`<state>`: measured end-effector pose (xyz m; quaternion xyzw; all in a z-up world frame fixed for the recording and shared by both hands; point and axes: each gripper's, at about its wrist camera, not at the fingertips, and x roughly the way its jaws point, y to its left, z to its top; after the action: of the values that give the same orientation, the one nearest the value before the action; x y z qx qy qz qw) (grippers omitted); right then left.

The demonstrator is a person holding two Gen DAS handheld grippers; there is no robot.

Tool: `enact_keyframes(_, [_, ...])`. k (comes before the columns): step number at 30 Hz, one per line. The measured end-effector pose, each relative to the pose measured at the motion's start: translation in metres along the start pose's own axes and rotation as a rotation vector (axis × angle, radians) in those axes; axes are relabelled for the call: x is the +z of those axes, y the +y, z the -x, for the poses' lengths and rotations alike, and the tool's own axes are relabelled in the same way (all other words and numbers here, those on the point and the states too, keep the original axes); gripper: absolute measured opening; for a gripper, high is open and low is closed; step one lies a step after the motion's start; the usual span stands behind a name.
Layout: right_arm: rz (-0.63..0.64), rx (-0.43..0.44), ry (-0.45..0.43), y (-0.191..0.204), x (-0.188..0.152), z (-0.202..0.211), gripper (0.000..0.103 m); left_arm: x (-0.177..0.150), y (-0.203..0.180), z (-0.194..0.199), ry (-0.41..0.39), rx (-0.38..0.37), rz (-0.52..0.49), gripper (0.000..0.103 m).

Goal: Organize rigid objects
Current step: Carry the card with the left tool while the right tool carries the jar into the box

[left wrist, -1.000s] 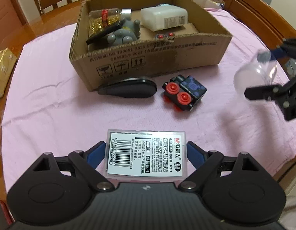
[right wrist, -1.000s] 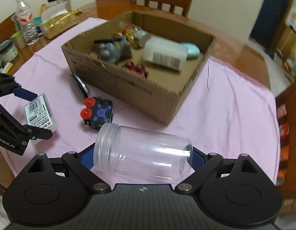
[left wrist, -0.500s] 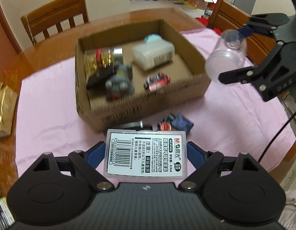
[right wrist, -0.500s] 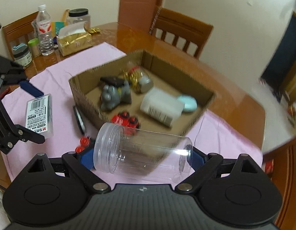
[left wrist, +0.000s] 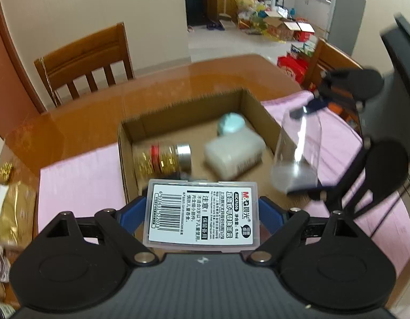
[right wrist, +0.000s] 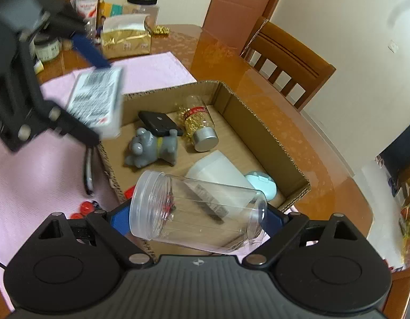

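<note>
Pinching a flat plastic case (left wrist: 201, 216) by its two short ends, the left hand-held gripper (left wrist: 202, 212) held it label-up with the long axis running straight across from one blue finger (left wrist: 132, 214) to the other. Its printed text ran sideways, the barcode toward the left finger. Beyond the fingertips lay an open cardboard box (left wrist: 126, 159); the case hung over the box's near wall. In the right wrist view the same case (right wrist: 97, 99) showed blurred above the box's left corner.

The right hand-held gripper (right wrist: 198, 216) clamped a clear, lidless plastic jar (right wrist: 197, 214) end to end, lying on its side. Its long axis also spanned finger to finger, slightly tilted, the open threaded mouth toward the left finger and the base toward the right. It hung over the near edge of the box (right wrist: 295, 164).

Ahead of that gripper, inside the box, lay a grey toy figure (right wrist: 151, 148), a black flat object (right wrist: 158, 123) beside it, a bottle of gold pieces (right wrist: 198, 123) with its silver cap toward the gripper, a white bottle (right wrist: 217, 170) and a pale blue round item (right wrist: 260, 183). The box sat on a pink cloth (right wrist: 40, 175) over the wooden worktop (right wrist: 271, 111).
</note>
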<state>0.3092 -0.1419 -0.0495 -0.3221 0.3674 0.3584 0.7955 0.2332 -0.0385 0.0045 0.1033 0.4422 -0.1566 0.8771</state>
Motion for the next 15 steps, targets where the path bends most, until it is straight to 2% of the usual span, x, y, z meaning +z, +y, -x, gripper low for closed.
enact_keyframes(10, [0.039, 0.012, 0.049, 0.000, -0.008, -0.026, 0.096, 0.055, 0.015, -0.045, -0.037, 0.011, 0.062, 0.088])
enact_keyframes(13, [0.030, 0.012, 0.039, 0.002, -0.012, -0.025, 0.103, 0.068, 0.015, -0.057, -0.039, 0.004, 0.066, 0.088])
enact_keyframes(15, [0.009, 0.025, 0.034, 0.001, -0.013, -0.021, 0.103, 0.073, 0.013, -0.065, -0.039, 0.006, 0.065, 0.088])
